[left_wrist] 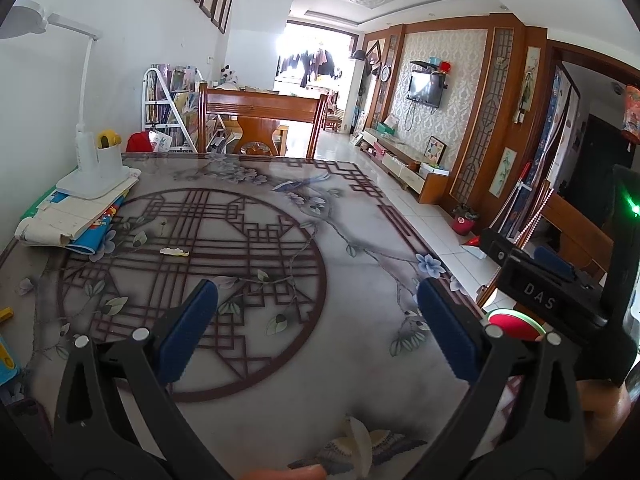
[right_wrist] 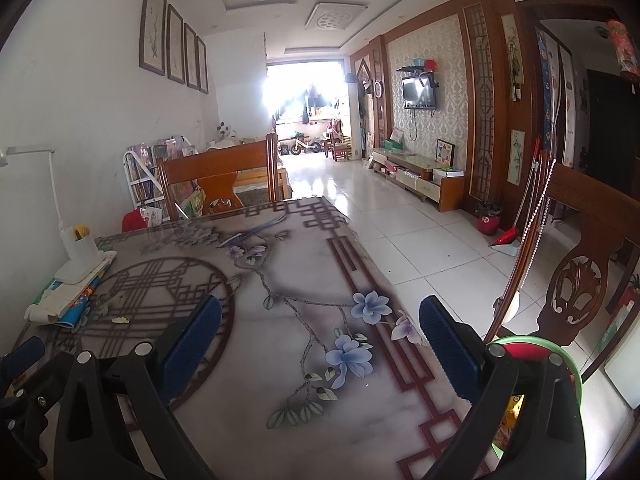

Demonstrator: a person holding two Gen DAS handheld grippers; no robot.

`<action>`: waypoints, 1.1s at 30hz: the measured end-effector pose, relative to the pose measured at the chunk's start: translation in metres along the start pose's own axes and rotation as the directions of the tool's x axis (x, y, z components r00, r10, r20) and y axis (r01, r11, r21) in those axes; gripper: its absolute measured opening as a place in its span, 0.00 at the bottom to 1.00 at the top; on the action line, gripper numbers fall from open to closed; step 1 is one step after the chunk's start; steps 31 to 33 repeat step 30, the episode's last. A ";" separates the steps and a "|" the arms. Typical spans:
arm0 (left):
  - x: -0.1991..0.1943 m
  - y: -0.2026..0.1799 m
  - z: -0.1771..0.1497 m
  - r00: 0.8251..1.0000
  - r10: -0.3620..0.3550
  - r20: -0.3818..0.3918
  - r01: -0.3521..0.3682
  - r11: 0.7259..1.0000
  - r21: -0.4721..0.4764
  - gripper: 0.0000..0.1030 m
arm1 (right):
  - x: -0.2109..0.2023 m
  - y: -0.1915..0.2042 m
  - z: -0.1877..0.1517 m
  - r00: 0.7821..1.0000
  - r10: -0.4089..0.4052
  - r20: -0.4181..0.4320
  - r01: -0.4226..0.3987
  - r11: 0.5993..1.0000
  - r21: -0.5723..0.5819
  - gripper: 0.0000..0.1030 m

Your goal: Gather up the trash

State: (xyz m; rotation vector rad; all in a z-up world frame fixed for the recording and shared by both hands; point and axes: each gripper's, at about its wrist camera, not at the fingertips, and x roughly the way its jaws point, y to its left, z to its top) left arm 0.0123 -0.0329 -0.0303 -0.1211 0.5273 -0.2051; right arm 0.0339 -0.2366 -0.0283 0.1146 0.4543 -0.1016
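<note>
One pale scrap of trash lies on the patterned table, near the stacked papers under a white lamp. Both the left gripper and right gripper hover spread wide, empty.

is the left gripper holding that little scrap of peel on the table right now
No, the left gripper is open and empty, and the pale scrap lies apart from it on the table.

The left tool hangs with its blue pads spread wide above the patterned surface, a pale scrap lying well ahead.
</note>
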 end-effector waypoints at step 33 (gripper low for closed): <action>0.005 0.006 -0.002 0.998 0.066 -0.019 -0.066 0.998 -0.002 0.95 | 0.069 0.025 -0.045 0.965 0.000 -0.262 -0.047 0.983 -0.175 0.93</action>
